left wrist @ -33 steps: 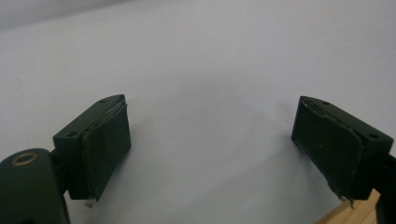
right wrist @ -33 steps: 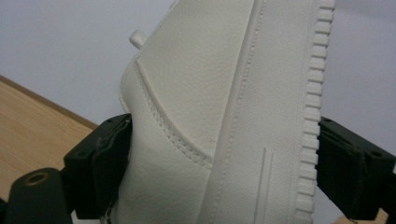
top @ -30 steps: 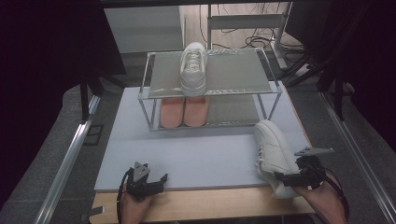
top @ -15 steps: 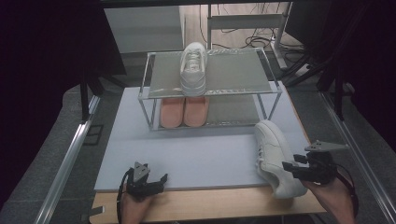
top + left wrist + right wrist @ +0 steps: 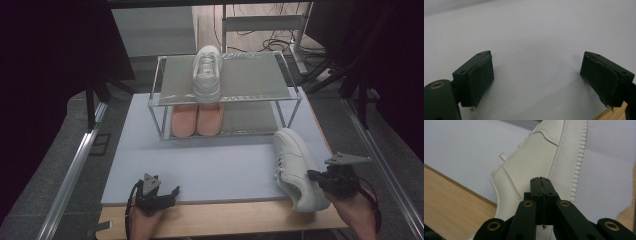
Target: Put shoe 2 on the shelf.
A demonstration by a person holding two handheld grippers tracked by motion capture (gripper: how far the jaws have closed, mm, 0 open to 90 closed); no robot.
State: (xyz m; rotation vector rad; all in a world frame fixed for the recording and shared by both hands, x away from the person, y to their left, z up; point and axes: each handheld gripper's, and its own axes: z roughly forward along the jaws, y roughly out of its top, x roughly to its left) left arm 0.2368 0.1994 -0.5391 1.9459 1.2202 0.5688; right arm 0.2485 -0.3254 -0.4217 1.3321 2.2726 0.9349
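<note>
White sneaker point(image 5: 297, 167) lay on the pale blue mat point(image 5: 220, 165) near the table's front right corner, its heel end reaching over the mat's edge onto the wooden tabletop point(image 5: 225, 220). Just beside that heel the right gripper point(image 5: 541, 180) had its jaws pressed flat together with nothing between them, having just been closing; its tip pointed at the shoe's side, and contact could not be judged. Over the mat's front left edge, the left gripper point(image 5: 537, 80) stood with jaws wide apart and empty. Farther back, a two-tier metal rack point(image 5: 225, 85) carried a matching white sneaker point(image 5: 207, 72) on top and a pair of pink slippers point(image 5: 197, 120) below.
</note>
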